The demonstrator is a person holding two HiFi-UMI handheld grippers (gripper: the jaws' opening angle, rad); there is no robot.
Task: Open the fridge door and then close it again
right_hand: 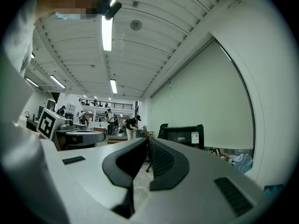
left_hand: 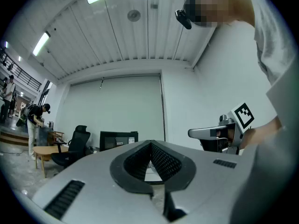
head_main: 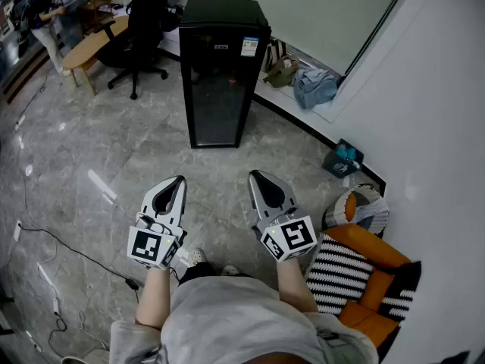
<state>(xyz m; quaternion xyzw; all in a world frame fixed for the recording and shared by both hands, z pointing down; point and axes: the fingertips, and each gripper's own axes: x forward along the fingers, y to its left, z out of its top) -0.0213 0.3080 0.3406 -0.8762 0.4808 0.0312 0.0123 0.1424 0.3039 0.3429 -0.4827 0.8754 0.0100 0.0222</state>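
A black fridge [head_main: 221,70] with a dark glass door stands shut on the marble floor, well ahead of me. It also shows small in the left gripper view as the fridge [left_hand: 118,140] and in the right gripper view as the fridge [right_hand: 183,135]. My left gripper [head_main: 179,180] is held level at waist height, its jaws shut with nothing between them. My right gripper [head_main: 255,176] hovers beside it, jaws together and empty. Both grippers are far short of the fridge. In the left gripper view the right gripper [left_hand: 192,133] appears at the right.
A black office chair [head_main: 145,23] and a wooden table [head_main: 89,45] stand left of the fridge. Bags [head_main: 314,86] lie by the wall behind it. An orange and striped seat [head_main: 362,273] sits at my right. Cables [head_main: 53,241] trail on the floor at left.
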